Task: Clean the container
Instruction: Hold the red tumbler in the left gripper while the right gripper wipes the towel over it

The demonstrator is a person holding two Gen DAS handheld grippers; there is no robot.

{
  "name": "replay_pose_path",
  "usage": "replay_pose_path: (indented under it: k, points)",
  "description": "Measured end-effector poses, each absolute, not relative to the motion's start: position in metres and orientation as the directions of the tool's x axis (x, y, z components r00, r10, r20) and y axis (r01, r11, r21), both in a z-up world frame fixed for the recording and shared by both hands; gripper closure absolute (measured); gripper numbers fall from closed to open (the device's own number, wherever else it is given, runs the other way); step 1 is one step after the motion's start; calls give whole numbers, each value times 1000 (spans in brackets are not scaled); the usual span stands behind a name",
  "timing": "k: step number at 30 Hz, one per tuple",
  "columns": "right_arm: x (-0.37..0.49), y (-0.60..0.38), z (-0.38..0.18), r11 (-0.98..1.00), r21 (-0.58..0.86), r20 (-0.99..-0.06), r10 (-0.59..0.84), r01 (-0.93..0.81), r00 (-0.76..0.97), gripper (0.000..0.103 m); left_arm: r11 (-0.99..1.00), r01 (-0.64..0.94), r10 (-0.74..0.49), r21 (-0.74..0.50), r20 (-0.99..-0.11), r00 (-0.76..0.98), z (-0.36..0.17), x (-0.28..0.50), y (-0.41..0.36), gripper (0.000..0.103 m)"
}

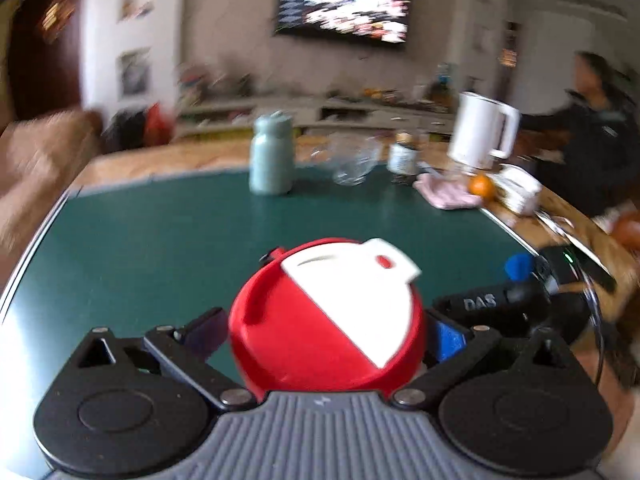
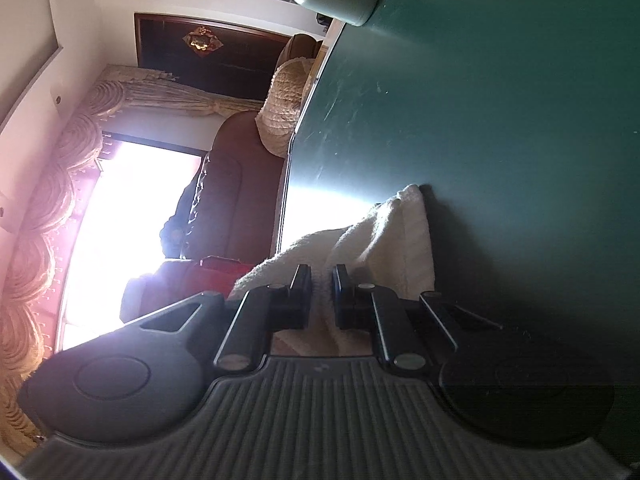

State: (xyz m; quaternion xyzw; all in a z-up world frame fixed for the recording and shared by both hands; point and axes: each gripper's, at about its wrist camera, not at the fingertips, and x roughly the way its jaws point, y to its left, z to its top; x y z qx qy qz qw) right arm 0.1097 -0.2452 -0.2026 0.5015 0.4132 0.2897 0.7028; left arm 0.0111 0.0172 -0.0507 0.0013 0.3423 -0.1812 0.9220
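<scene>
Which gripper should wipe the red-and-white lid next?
Right, probably. The right gripper is already shut on the white cloth; the left gripper stands wide around the red-and-white lid.

Red container (image 1: 326,320), white lid, on green table (image 1: 160,232)

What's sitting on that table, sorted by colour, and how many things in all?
Red and white: 1, lid
Pale green: 1, bottle
White: 3, kettle, mug, towel
Clear: 1, glass bowl
Pink: 1, cloth
Orange: 1, fruit
Total: 8
</scene>
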Motion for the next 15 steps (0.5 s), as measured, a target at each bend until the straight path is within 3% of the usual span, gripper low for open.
replay_pose_path:
  k: [3, 6, 8, 15]
  points:
    - [111, -240, -203, 330, 944, -292, 818, 13, 496, 90, 951, 219, -307, -217, -603, 736, -52, 10, 26, 0]
    - [110, -238, -200, 344, 939, -301, 814, 6, 497, 90, 964, 144, -250, -223, -575, 779, -53, 8, 27, 0]
    - [112, -235, -196, 352, 936, -305, 813, -3, 496, 90, 971, 145, -229, -193, -551, 803, -52, 8, 26, 8]
    - [115, -232, -196, 332, 943, -287, 818, -2, 498, 90, 959, 203, -278, -197, -529, 802, -53, 22, 34, 8]
